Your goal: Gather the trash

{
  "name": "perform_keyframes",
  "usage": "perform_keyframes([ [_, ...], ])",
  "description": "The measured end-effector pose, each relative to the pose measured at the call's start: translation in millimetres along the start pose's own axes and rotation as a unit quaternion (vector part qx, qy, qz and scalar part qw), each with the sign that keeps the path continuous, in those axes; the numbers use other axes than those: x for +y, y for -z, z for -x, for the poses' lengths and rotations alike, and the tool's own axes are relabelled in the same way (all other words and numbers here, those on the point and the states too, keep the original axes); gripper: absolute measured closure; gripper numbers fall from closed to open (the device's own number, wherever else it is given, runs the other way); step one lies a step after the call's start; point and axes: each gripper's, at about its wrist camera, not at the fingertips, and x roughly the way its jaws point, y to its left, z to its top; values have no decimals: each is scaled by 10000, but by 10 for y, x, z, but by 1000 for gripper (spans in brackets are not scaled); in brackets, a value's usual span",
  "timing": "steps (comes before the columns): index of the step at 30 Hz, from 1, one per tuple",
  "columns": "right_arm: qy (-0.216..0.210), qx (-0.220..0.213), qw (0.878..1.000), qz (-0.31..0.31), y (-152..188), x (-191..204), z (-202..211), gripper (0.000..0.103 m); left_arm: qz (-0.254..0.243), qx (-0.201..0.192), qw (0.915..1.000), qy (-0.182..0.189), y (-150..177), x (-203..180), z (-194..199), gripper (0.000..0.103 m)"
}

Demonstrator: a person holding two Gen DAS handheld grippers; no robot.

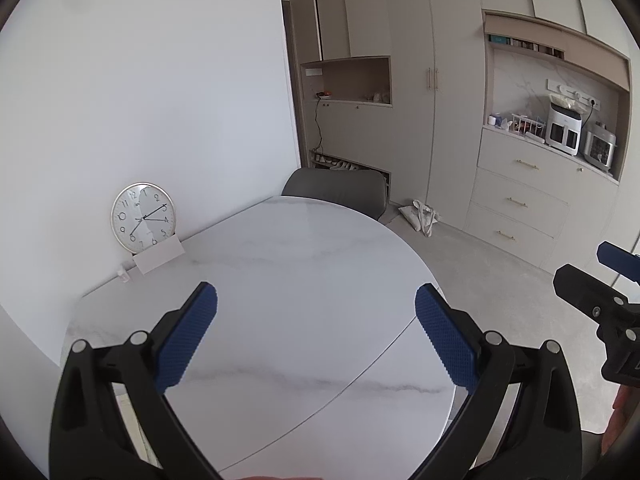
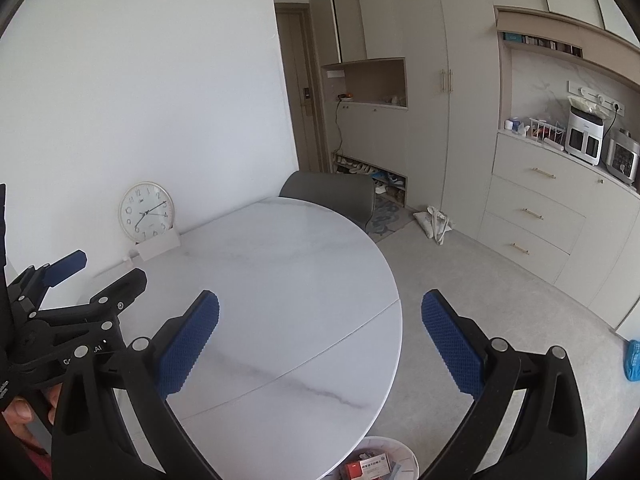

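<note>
Both the left gripper and right gripper are hovering wide-spread, holding nothing, above the marble table, the bin sitting below its edge

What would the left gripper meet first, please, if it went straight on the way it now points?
Probably the marble tabletop: the left gripper, jaws open, looks angled down over it. How steep is unclear; held level, it could reach the grey chair instead.

A home dining area: ahead of the gripper, a marble table, chair, shoe shelves and countertop cookers.
</note>
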Motion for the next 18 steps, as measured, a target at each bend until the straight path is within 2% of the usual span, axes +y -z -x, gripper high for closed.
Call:
perform_keyframes([
  [18, 11, 95, 9999, 68, -2, 93, -29, 2, 42, 43, 10000, 12, 27, -2, 11, 8],
])
